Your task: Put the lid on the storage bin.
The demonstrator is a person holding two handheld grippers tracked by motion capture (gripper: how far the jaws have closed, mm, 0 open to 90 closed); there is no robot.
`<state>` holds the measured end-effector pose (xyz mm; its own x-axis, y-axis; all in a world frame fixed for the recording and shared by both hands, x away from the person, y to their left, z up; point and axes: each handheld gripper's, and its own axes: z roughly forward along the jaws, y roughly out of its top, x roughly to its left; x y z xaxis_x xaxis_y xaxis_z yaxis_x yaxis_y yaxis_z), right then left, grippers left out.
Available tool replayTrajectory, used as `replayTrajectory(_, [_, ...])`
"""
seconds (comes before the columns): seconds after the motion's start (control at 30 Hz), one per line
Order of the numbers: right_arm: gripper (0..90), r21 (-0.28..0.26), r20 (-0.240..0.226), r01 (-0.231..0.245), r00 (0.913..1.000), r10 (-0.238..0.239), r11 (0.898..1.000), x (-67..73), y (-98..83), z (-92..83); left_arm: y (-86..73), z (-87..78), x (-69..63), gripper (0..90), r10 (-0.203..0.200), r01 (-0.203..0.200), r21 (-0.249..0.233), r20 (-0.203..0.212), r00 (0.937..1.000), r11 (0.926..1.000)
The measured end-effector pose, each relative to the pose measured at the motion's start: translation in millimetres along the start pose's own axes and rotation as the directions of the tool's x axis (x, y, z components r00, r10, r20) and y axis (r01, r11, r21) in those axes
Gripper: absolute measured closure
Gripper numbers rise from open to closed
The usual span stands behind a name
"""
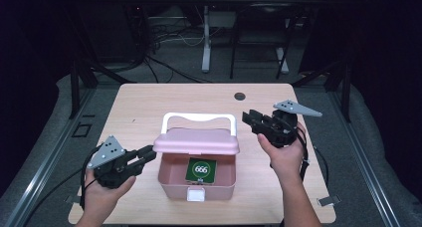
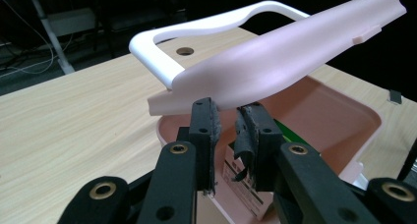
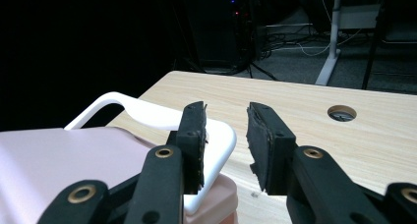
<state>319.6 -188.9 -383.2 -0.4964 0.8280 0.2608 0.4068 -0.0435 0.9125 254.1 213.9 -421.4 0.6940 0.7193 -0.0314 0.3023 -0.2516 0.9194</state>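
A pink box (image 1: 169,179) stands on the table with its pink lid (image 1: 196,141) raised part-way, and a white handle (image 1: 199,117) lies behind the lid. Inside lies a green card (image 1: 201,170) marked 666. My left gripper (image 1: 149,155) is at the lid's left end. Its jaws are a narrow gap apart with nothing between them, just under the lid's edge (image 2: 196,98). My right gripper (image 1: 249,118) hovers open at the handle's right corner. In the right gripper view its left fingertip (image 3: 194,126) overlaps the handle (image 3: 216,135).
The box has a white latch (image 1: 196,194) on its front wall. The wooden table (image 1: 149,102) has a round cable hole (image 1: 240,96) at the back. Desk legs and cables stand on the floor beyond the far edge.
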Motion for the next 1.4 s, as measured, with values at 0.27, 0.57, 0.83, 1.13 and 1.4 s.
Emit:
replayTrajectory(0.27, [67.9, -0.001, -0.002, -0.005, 1.0, 0.005, 1.0, -0.4, 0.0, 0.1, -11.2, -1.3, -3.7, 76.8, -0.003, 0.003, 0.003, 0.004, 1.0, 1.0])
replayTrajectory(0.57, [67.8, 0.002, 0.0, -0.006, 1.0, 0.006, 1.0, -0.3, -0.4, -0.1, -24.8, -2.3, -6.4, 77.1, -0.011, 0.011, 0.017, 0.014, 0.9998, 0.9998])
replayTrajectory(0.83, [67.8, 0.002, -0.002, -0.015, 0.9999, 0.015, 1.0, -2.6, -1.7, 0.4, -35.1, -0.9, -8.1, 77.3, -0.02, 0.019, 0.035, 0.019, 0.9996, 0.9992])
replayTrajectory(1.13, [67.8, 0.008, -0.007, -0.016, 0.9999, 0.016, 1.0, -2.3, -3.1, 1.8, -46.6, 0.5, -10.5, 78.4, -0.027, 0.026, 0.046, 0.023, 0.9994, 0.9986])
replayTrajectory(1.4, [67.8, 0.003, -0.006, -0.016, 0.9999, 0.016, 1.0, -1.9, -3.7, 1.4, -56.5, 2.5, -12.4, 77.9, -0.027, 0.026, 0.068, 0.017, 0.9995, 0.9974])
